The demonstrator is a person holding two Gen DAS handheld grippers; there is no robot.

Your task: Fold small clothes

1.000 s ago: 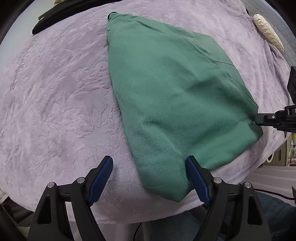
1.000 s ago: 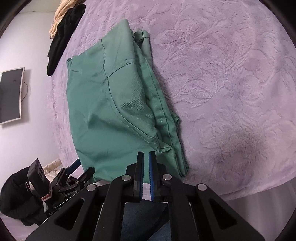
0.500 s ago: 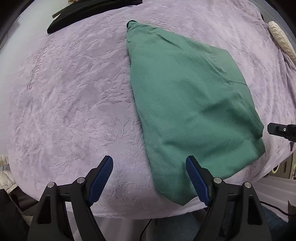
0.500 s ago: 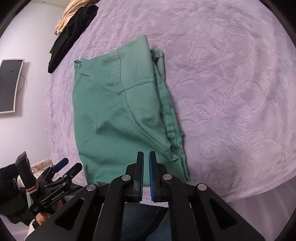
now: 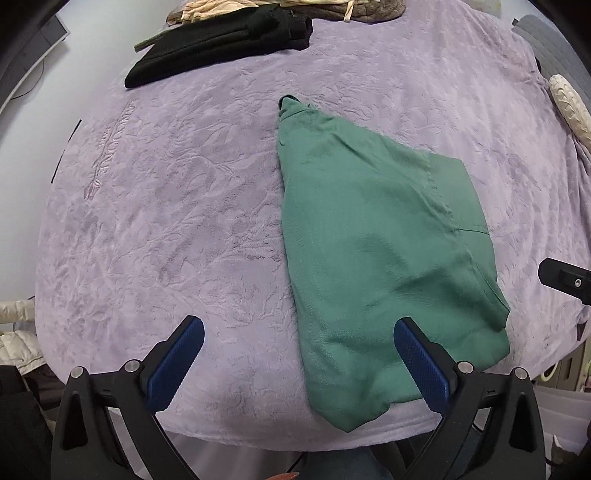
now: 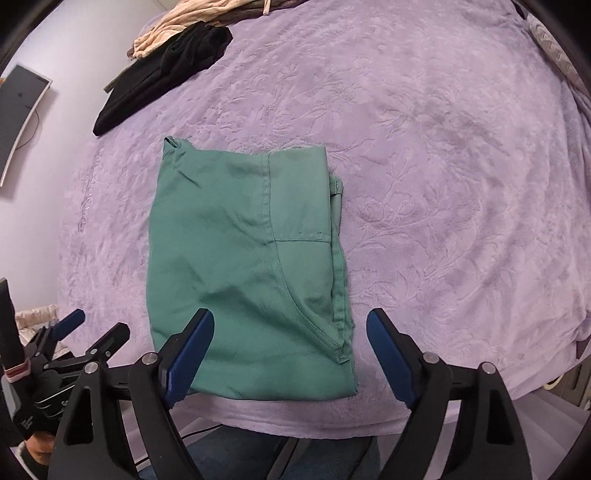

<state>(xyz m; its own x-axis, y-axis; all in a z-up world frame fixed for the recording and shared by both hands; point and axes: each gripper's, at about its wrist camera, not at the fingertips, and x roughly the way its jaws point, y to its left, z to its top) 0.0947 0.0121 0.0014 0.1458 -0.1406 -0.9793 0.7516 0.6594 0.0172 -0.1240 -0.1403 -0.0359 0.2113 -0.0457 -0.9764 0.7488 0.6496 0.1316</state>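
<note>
A folded green garment (image 5: 384, 251) lies flat on the purple bedspread (image 5: 177, 206) near its front edge; it also shows in the right wrist view (image 6: 243, 266). My left gripper (image 5: 299, 354) is open and empty, held above the garment's near left corner. My right gripper (image 6: 290, 347) is open and empty, above the garment's near right corner. The left gripper shows at the lower left of the right wrist view (image 6: 96, 328). Part of the right gripper (image 5: 565, 280) shows at the right edge of the left wrist view.
A black garment (image 5: 221, 44) and beige clothes (image 5: 221, 7) lie at the far side of the bed; they also show in the right wrist view (image 6: 162, 74). A cream pillow (image 5: 569, 107) sits at the far right. A monitor (image 6: 22, 110) hangs on the left wall.
My right gripper has opened from shut. Both grippers have pulled back and up from the garment, so more of the bed is in view.
</note>
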